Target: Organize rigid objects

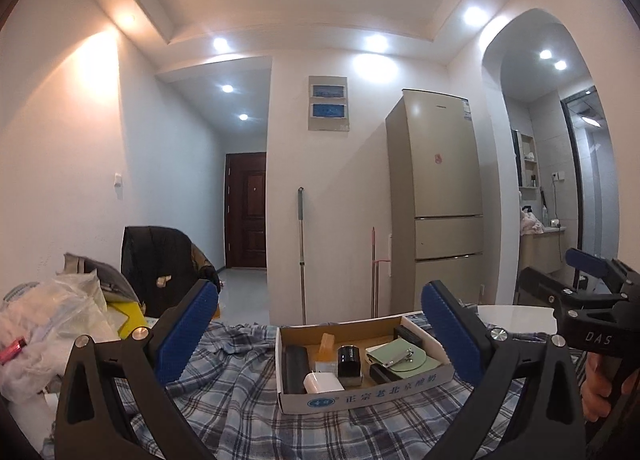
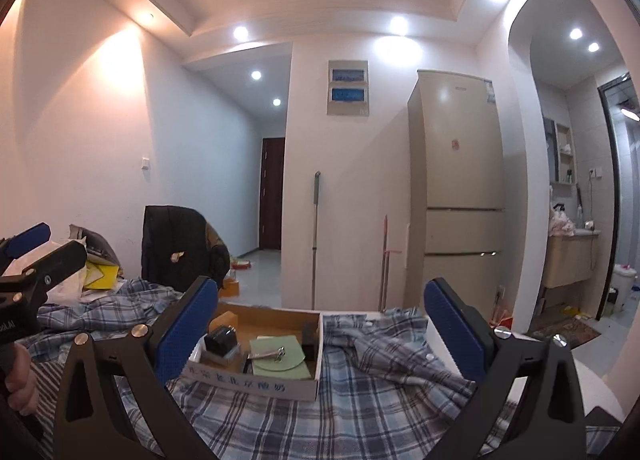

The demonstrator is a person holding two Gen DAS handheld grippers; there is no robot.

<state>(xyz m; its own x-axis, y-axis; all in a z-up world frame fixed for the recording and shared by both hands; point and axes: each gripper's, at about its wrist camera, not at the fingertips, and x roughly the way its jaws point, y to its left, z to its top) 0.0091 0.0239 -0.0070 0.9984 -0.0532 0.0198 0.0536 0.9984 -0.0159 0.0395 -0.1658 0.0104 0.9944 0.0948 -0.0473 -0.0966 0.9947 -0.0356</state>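
left gripper [image 1: 320, 330]: hovering above the plaid cloth, jaws standing wide apart, gripping nothing; box sitting in the gap between its fingers in the left wrist view
right gripper [image 2: 322, 326]: also hovering, jaws gaping wide, carrying nothing; box lying ahead, toward its left finger
cardboard box [image 1: 360, 392]: resting open-topped on the plaid cloth [image 1: 240, 400], printed side facing the cameras
black case [image 1: 295, 368]: lying along the box's left wall
white charger [image 1: 322, 383]: sitting at the front of the box, just beside the black case
black cylinder [image 1: 349, 359]: standing upright mid-box, behind the charger
green pouch [image 1: 400, 356]: lying flat in the right part of the box, metal clip [image 1: 402, 356] resting on top
amber block [image 1: 328, 345]: standing behind the cylinder
clutter pile [image 1: 52, 320]: bags and fabric heaping at far left, well apart from the box
fridge [image 1: 440, 196]: standing against the back wall
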